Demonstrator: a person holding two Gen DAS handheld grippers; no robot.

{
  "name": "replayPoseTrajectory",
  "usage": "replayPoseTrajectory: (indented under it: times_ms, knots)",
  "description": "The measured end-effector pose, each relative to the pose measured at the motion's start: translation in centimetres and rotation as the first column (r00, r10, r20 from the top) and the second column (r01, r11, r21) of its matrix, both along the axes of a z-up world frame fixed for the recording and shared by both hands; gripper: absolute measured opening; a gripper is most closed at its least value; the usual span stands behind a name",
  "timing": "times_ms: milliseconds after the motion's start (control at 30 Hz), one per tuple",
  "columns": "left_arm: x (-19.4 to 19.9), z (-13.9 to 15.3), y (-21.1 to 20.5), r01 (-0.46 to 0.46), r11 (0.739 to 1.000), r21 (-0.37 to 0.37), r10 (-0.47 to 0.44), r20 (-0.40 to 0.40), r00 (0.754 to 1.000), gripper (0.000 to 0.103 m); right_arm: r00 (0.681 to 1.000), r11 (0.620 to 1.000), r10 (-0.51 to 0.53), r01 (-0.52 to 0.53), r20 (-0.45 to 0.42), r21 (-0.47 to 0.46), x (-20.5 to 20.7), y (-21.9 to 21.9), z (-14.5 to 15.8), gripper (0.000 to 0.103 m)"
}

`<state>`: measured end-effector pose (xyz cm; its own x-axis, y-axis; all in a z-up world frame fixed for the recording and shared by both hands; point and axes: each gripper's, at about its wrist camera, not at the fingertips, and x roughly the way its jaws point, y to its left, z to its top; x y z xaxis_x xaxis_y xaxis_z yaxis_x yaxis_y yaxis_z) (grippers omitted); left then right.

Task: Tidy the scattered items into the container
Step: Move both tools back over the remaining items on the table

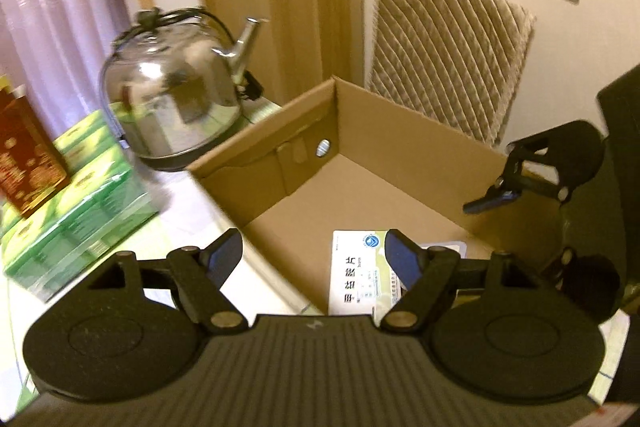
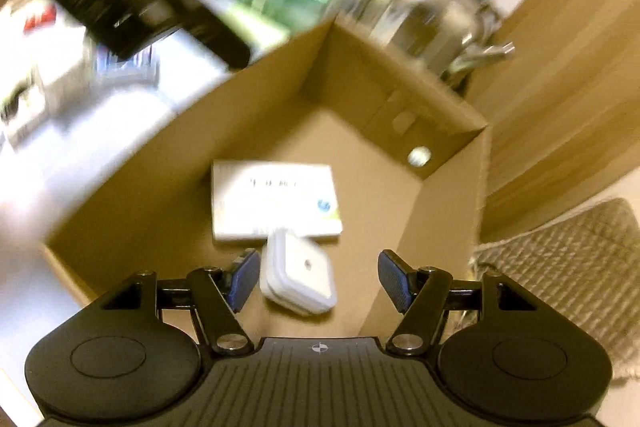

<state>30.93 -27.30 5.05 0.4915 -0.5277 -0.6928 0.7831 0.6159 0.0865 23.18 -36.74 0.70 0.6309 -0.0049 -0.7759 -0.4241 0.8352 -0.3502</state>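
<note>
Left hand-held gripper [image 1: 314, 259]: jaws wide, nothing between them.
Cardboard box [image 2: 452, 183]: on the table [image 1: 192, 211]; holds white carton [image 2: 276, 201] and small white case [image 2: 298, 277].
Right hand-held gripper [image 2: 318, 281]: jaws wide, empty, above case.
Risk: both grippers crowd the box; a careless swing could knock the kettle [image 1: 172, 99].

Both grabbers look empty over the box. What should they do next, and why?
Probably lift the left gripper away towards the table to fetch another item. Both it and the right gripper are open and hold nothing. The white packet and the small white case already lie inside the box, while the green boxes still sit outside, beside the kettle.
</note>
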Motion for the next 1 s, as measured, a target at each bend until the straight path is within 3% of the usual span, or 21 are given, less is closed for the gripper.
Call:
replayPoseTrajectory:
  times_ms: [100, 300, 367, 467, 567, 700, 800, 1000]
  knots:
    - [-1.4, 1.7, 3.2, -0.058, 0.997, -0.042, 0.058, 0.002, 0.998, 0.078, 0.995, 0.994, -0.033, 0.023, 0.098, 0.103, -2.6, 1.1, 2.7, 0.086]
    - [-6.0, 3.8, 11.9, -0.224, 0.968, -0.111, 0.225, -0.003, 0.974, 0.094, 0.972, 0.939, -0.091, 0.011, 0.218, 0.344, -8.2, 5.0, 5.7, 0.101]
    - [-7.9, 3.5, 14.8, -0.269, 0.958, -0.102, 0.27, -0.001, 0.963, 0.101, 0.968, 0.91, -0.11, 0.008, 0.225, 0.414, -10.1, 6.5, 5.7, 0.101]
    - [-10.9, 2.1, 20.1, -0.371, 0.926, -0.075, 0.371, -0.016, 0.929, 0.102, 0.978, 0.878, -0.102, 0.002, 0.182, 0.48, -12.4, 9.2, 4.6, 0.101]
    - [-13.0, 0.1, 24.9, -0.467, 0.883, -0.045, 0.465, -0.055, 0.884, 0.102, 0.99, 0.869, -0.067, -0.004, 0.126, 0.495, -13.9, 12.1, 2.8, 0.101]
    - [-15.6, -2.4, 31.4, -0.594, 0.804, -0.016, 0.59, -0.102, 0.801, 0.102, 0.999, 0.861, -0.023, -0.002, 0.042, 0.509, -14.7, 15.4, 0.1, 0.101]
    - [-17.1, -4.0, 35.2, -0.653, 0.758, 0.0, 0.647, -0.13, 0.751, 0.102, 1.0, 0.872, 0.015, -0.024, 0.021, 0.489, -14.5, 17.7, -1.4, 0.101]
    - [-18.3, -5.2, 38.1, -0.669, 0.743, -0.002, 0.662, -0.141, 0.736, 0.102, 0.995, 0.893, 0.102, -0.098, 0.015, 0.44, -12.8, 21.3, -2.9, 0.101]
